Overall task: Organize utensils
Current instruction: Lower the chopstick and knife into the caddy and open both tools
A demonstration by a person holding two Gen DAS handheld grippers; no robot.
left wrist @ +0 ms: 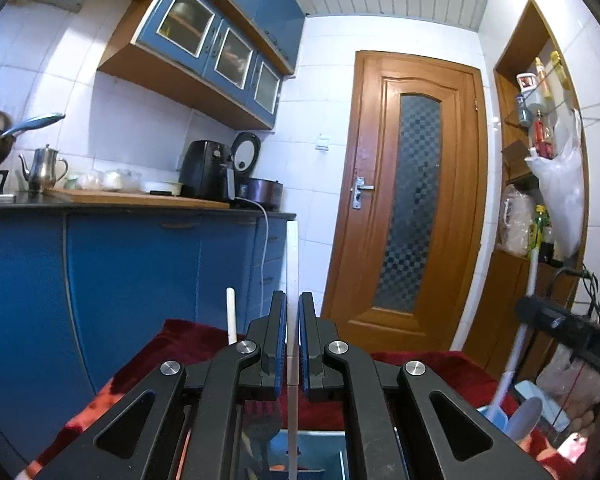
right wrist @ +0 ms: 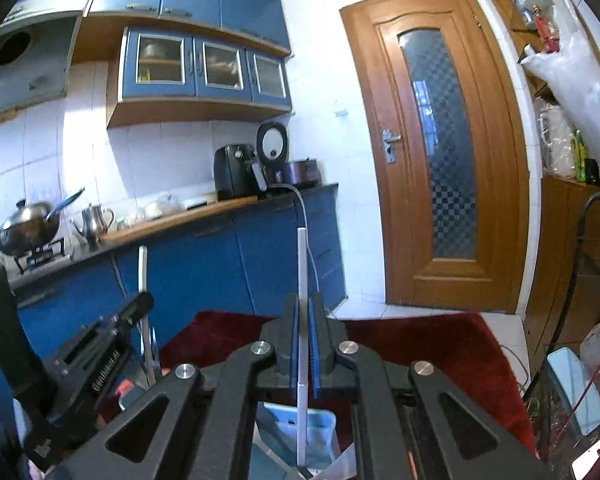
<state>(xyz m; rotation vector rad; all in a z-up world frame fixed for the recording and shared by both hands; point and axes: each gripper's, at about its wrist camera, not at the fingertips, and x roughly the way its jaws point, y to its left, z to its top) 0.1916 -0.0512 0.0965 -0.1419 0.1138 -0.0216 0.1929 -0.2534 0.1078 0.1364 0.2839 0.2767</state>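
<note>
Over the dark red cloth point(left wrist: 196, 340) and light blue plastic bin point(right wrist: 320, 424), left gripper point(left wrist: 293, 344) clenches a white-handled utensil point(left wrist: 292, 264), right gripper point(right wrist: 303, 344) another white-handled utensil point(right wrist: 302, 264) — upright. Thin handles could pivot — snagging the bin's rim.

My left tongs pinch a slim white-handled utensil point(left wrist: 292, 264), its handle standing upright past the tips, lower end over a pale blue plastic bin point(left wrist: 312, 450) on the red cloth. My right tongs pinch another slim white-handled utensil point(right wrist: 302, 268), likewise upright above a pale blue plastic bin point(right wrist: 320, 424).
</note>
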